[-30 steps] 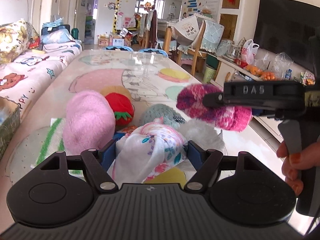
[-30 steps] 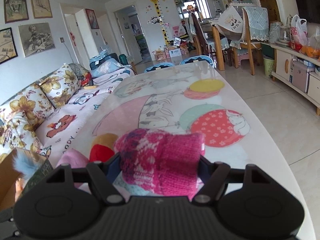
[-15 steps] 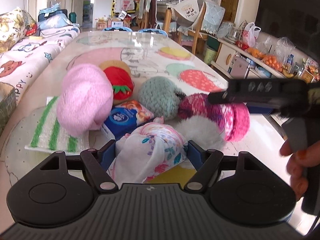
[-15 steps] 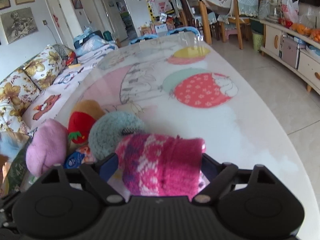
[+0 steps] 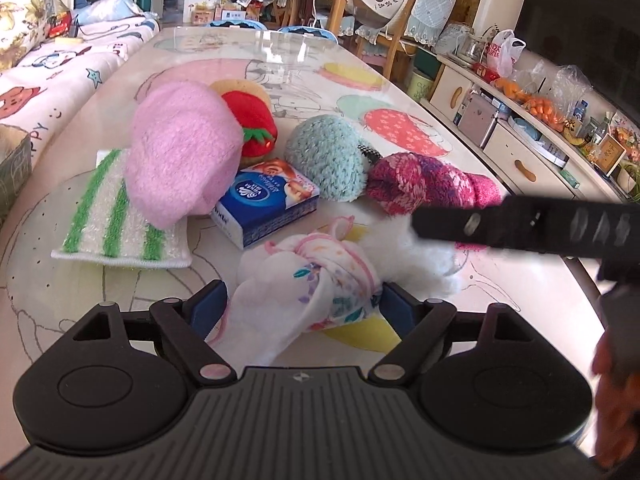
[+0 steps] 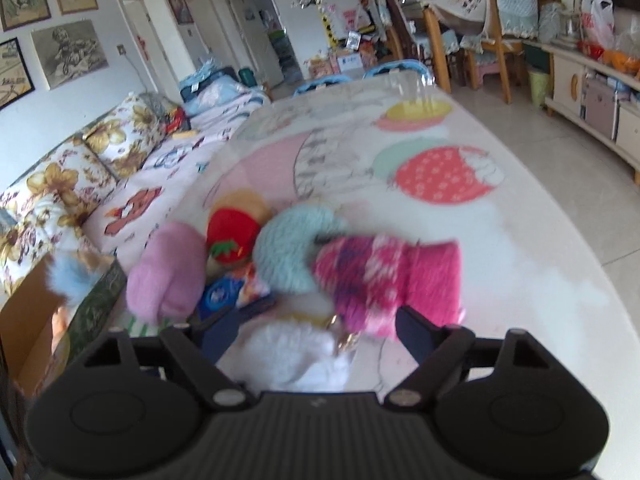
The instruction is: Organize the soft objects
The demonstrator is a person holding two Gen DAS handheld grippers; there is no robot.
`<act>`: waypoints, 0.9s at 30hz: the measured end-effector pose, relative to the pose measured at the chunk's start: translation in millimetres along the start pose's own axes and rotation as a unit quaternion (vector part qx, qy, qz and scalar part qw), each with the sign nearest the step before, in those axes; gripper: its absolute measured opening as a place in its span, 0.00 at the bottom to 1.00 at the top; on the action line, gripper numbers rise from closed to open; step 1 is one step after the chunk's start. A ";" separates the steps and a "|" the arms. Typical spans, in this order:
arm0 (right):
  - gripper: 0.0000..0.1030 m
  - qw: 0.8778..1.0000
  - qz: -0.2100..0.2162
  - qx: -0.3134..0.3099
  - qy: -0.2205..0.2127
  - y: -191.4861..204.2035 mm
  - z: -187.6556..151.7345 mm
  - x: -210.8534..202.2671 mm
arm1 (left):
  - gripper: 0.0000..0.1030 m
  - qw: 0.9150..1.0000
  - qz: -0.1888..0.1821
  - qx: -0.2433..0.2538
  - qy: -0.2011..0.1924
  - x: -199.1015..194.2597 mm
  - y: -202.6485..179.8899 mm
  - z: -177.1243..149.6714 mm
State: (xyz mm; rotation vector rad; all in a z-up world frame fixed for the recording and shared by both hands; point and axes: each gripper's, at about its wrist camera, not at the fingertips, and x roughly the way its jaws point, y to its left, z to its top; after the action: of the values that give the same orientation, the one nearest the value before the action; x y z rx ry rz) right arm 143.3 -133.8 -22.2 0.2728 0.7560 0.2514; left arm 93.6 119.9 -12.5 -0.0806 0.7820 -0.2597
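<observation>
left gripper (image 5: 302, 304): jaws opening, floral white cloth bundle (image 5: 312, 280) loose between them on the surface | right gripper (image 6: 320, 330): jaws closing over fluffy white pom-pom (image 6: 298, 354) (nearer this hand), nothing pinched yet | magenta knitted sock (image 6: 384, 276) lies crosswise just beyond

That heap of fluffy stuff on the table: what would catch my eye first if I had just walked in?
Probably the big pink fuzzy hat, slumped over a green-striped cloth at the left of the heap. Next, the magenta knitted piece lying at the right, beside a teal woolly ball. Nearest, a floral white cloth bundle sits between the opening left tongs, untouched by their pads.
</observation>
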 end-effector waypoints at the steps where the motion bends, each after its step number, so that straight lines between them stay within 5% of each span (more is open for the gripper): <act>1: 0.81 1.000 0.002 -0.002 0.008 2.1 -2.8 4.5 | 1.00 1.000 -0.002 -0.002 0.002 0.2 1.0 0.4; 10: 0.69 0.999 0.017 0.031 0.037 -2.0 -12.2 33.4 | 1.00 1.000 -0.007 -0.011 0.021 3.2 4.2 2.5; 15: 0.50 0.998 0.033 0.034 0.039 -0.1 -12.1 38.1 | 1.00 1.000 -0.008 -0.009 0.025 4.4 4.6 4.0; 22: 0.45 0.999 0.023 0.034 -0.012 -2.8 -1.8 12.8 | 1.00 1.000 -0.004 0.000 0.005 -2.1 1.7 6.1; 27: 0.45 0.999 0.023 0.023 -0.041 0.0 5.6 -1.5 | 0.90 1.000 -0.002 0.006 -0.004 -3.8 -1.0 5.1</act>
State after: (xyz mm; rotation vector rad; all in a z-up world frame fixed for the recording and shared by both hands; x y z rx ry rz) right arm 146.1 -135.1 -17.4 0.3424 0.6745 0.2656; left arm 94.4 119.9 -6.1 -0.0718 0.7725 -0.2672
